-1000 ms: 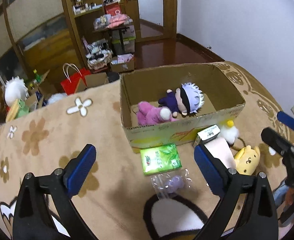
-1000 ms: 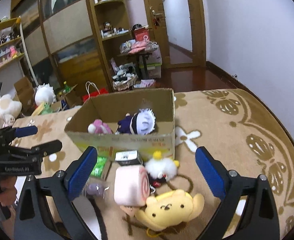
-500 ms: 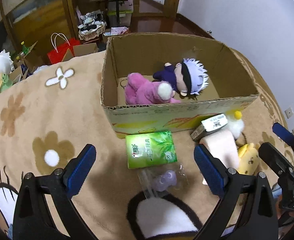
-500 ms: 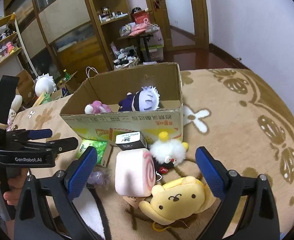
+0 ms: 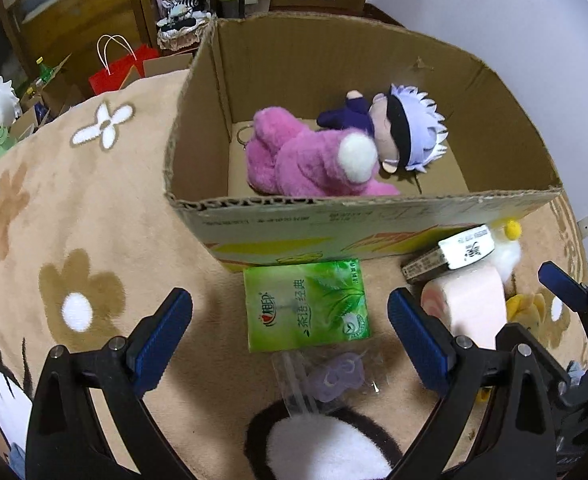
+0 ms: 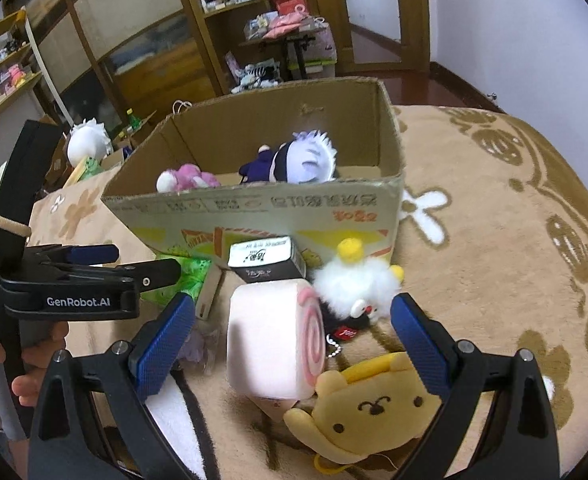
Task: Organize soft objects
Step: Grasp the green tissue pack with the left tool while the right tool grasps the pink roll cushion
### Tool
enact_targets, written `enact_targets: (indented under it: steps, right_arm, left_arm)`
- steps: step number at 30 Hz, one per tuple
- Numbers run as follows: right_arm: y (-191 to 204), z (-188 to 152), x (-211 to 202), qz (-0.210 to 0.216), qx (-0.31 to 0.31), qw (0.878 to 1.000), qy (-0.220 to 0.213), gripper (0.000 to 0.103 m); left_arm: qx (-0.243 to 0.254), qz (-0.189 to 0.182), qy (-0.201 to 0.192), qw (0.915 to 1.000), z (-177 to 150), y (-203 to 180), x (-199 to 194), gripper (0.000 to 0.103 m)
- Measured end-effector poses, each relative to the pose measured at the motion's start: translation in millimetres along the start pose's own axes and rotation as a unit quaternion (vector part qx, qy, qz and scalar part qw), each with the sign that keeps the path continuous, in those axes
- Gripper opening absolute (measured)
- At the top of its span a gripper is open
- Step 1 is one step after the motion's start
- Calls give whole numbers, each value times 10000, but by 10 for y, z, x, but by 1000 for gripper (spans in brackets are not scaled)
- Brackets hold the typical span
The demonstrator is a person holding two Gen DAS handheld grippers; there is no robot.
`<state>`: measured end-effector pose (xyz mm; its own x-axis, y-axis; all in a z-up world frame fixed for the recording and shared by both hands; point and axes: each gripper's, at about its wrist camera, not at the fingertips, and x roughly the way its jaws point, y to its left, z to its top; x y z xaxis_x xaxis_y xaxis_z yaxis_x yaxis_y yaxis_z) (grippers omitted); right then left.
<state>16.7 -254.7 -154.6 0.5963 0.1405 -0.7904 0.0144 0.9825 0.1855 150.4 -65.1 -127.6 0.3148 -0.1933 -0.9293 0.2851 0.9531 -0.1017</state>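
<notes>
- the left gripper (image 5: 289, 332) hangs released, its blue pads wide apart, above a green tissue pack (image 5: 306, 305) that lies flat on the tan flowered rug (image 5: 53, 216), just in front of the cardboard box (image 5: 374, 224).
- a small clear bag with a purple trinket (image 5: 336, 372) lies just below the tissue pack, nearer the camera.
- the right gripper (image 6: 292, 336) is also released, pads spread to either side of a pink swirl-roll plush (image 6: 273, 344), not touching it as far as can be seen.
- a yellow bear plush (image 6: 370, 404) lies against the roll's lower right side; a white fluffy plush (image 6: 354, 280) with yellow bits sits just behind the roll, near the box's front wall.
- a small black-and-white carton (image 6: 265, 264) leans between the roll and the box.
- inside the box lie a pink plush (image 5: 310, 160) and a doll with pale lilac hair (image 5: 398, 130), touching each other on the box floor.
- in the right wrist view, the left gripper shows at the left edge, held in a bare hand (image 6: 29, 364).
</notes>
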Motion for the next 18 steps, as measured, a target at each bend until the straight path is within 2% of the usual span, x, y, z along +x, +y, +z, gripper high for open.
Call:
enact_targets:
  steps: [18]
  right_arm:
    - [97,-46,342,-36,-66,9985,540,102]
  left_arm:
    - [71,111,339,9993,-24,-42,282,97]
